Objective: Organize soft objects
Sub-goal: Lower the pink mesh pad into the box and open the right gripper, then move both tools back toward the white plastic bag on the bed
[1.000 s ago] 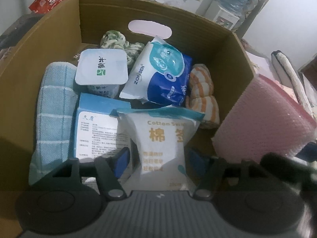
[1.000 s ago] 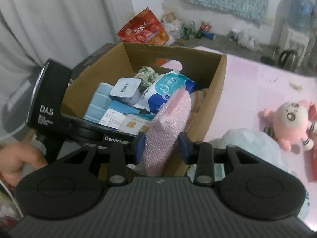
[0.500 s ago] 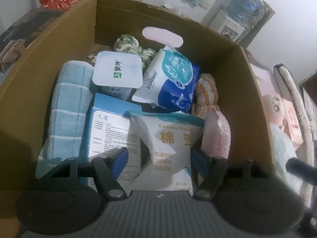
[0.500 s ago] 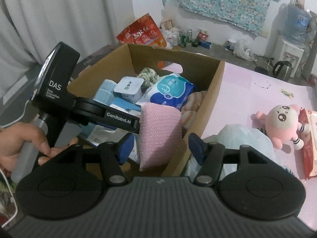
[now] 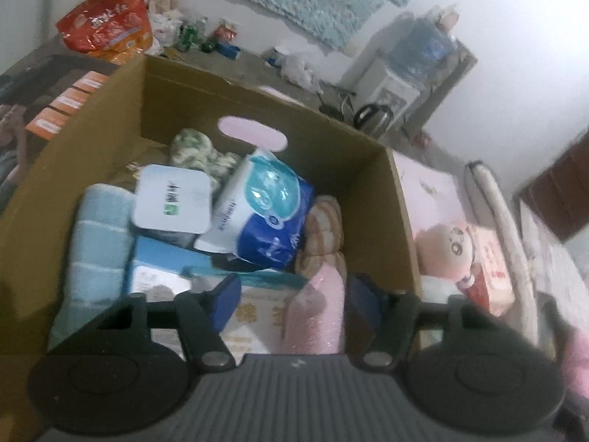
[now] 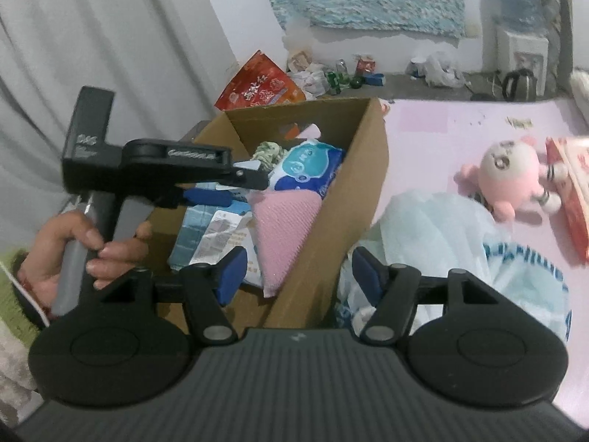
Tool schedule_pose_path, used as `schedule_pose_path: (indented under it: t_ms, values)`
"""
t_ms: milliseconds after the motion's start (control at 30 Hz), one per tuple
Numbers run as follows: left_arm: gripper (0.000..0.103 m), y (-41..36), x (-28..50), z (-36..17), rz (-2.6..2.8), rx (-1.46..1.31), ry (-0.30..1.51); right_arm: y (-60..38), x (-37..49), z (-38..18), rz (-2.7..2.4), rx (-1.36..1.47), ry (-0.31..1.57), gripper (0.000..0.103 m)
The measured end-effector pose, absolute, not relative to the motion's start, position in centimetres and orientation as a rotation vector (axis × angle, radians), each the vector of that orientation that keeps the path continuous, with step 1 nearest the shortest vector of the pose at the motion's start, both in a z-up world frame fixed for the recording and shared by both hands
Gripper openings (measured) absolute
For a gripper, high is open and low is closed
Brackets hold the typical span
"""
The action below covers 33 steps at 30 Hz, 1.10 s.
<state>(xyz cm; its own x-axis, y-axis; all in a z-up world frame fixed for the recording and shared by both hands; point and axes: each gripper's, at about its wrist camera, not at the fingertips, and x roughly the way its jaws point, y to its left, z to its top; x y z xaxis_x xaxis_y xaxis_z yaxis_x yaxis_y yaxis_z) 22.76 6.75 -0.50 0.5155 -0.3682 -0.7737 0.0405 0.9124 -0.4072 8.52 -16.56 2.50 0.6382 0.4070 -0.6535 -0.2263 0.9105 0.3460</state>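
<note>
My right claw [image 6: 294, 270] is spread and empty, its jaws having just been opening; the near corner of the box [image 6: 331, 228] sits in the gap between the fingers. My left claw [image 5: 292, 304] hangs over the near end of the box [image 5: 73, 140], jaws apart and just now closing in; the pink sponge [image 5: 318, 313] stands between the blue pads, close by the right one, though blur hides whether it touches.

One pink sponge [image 6: 283, 221] leans inside the box at the near right, against the wall. Beside it I count one white cotton-swab bag [image 5: 257, 316], one blue-and-white carton [image 5: 162, 269], one rolled blue towel [image 5: 95, 243], one white tub [image 5: 171, 202], one blue tissue pack [image 5: 265, 217], one orange striped cloth [image 5: 324, 228] and one green-white cloth [image 5: 195, 147] at the far end, under the handle hole [image 5: 252, 132]. The box is nearly full; bare floor shows only at the far left corner.

From the right view, my left hand [image 6: 73, 254] and its tool cross over the box's left side. To the right of the box lie one pale bag [image 6: 460, 250], one pink plush [image 6: 511, 176] and one red packet [image 6: 574, 188] on the pink mat [image 6: 441, 129], which is bare farther out. Behind: one red snack bag [image 6: 261, 86], one kettle [image 6: 522, 81], one water dispenser [image 6: 522, 18].
</note>
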Motion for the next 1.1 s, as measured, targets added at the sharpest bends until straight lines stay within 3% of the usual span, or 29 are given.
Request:
schedule_pose_path:
  t_ms: [67,133,433,633,833,1000,1100]
  values:
    - [0.050,5.7,23.5,-1.2,-0.269,-0.348,1.045,-17.1,8.3,2.0,0.360,0.270,0.808,0.064]
    - [0.033,4.9,23.7,-2.0,-0.288,-0.338,1.089,-17.9,8.1,1.7,0.353,0.295,0.813,0.064]
    - [0.029,4.3,22.2,0.6,-0.304,-0.224,1.033,-20.0,7.8,0.6,0.344,0.360,0.816,0.066]
    - [0.029,2.3,23.5,3.3,-0.415,-0.043,1.154,-20.6,7.7,0.4,0.350,0.387,0.805,0.069]
    - [0.030,-1.1,24.5,0.8,-0.417,0.174,1.278,-21.2,7.6,-0.1,0.353,0.418,0.798,0.072]
    - [0.031,-1.5,25.9,-1.5,-0.409,0.090,1.333,-22.1,7.5,-0.5,0.339,0.436,0.797,0.073]
    - [0.038,-1.2,26.4,-1.6,-0.380,0.052,1.292,-22.5,7.4,-0.7,0.330,0.447,0.797,0.073]
